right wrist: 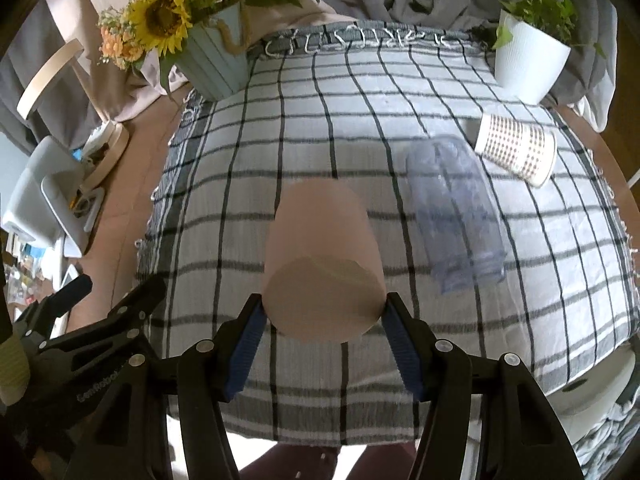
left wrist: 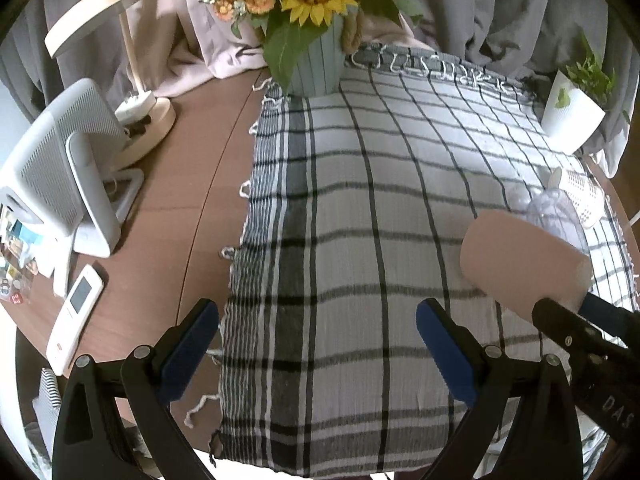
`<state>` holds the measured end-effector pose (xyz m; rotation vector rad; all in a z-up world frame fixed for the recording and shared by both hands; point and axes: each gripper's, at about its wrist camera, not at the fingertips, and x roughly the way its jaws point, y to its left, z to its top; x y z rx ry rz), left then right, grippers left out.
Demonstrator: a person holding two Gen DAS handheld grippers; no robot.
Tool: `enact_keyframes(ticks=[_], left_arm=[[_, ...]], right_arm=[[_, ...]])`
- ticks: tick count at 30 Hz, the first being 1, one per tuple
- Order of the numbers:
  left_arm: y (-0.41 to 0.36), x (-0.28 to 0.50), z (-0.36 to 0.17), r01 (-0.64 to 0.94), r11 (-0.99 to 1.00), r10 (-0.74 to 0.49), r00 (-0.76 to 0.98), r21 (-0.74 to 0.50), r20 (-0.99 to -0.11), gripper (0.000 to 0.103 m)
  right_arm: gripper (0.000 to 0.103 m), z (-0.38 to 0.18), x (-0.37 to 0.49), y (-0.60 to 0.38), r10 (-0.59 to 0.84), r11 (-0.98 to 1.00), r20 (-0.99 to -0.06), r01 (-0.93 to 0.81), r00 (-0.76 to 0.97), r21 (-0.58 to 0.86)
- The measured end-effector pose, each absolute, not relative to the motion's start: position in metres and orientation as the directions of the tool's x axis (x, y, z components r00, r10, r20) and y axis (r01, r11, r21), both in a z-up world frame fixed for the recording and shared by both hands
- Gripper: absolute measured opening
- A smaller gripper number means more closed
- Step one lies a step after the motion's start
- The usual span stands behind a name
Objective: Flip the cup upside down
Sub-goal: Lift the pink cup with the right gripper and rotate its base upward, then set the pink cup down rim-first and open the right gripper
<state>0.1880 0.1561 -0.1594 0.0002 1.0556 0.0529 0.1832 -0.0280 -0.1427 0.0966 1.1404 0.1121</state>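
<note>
A plain beige cup (right wrist: 322,256) lies on its side between my right gripper's (right wrist: 323,320) blue pads, held just above the checked cloth (right wrist: 280,120). The pads press its near end. Which end faces me I cannot tell. The same cup (left wrist: 520,260) shows in the left wrist view at the right, with the right gripper (left wrist: 576,320) behind it. My left gripper (left wrist: 316,344) is open and empty over the cloth's (left wrist: 360,200) left part.
A clear plastic cup (right wrist: 456,216) and a dotted white cup (right wrist: 516,148) lie on their sides right of the beige cup. A sunflower pot (right wrist: 216,60) and a white plant pot (right wrist: 528,60) stand at the back. A fan (left wrist: 60,172), lamp (left wrist: 144,108) and remote (left wrist: 76,316) sit left.
</note>
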Motion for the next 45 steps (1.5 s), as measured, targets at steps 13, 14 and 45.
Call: enact_keyframes(ticks=[13, 14, 45], left_arm=[[0.169, 0.208, -0.144, -0.096, 0.994, 0.099, 0.524, 0.056, -0.846, 0.102], [0.169, 0.208, -0.144, -0.099, 0.993, 0.104, 0.526, 0.061, -0.844, 0.102], [0.173, 0.204, -0.125, -0.124, 0.99, 0.123, 0.568, 0.062, -0.814, 0.102]], right_arm=[[0.059, -0.13, 0.229, -0.021, 0.12, 0.993, -0.887, -0.047, 0.445, 0.111], [0.059, -0.13, 0.231, -0.02, 0.119, 0.993, -0.888, -0.048, 0.445, 0.109], [0.082, -0.114, 0.231, -0.012, 0.151, 0.989, -0.847, -0.071, 0.51, 0.133]])
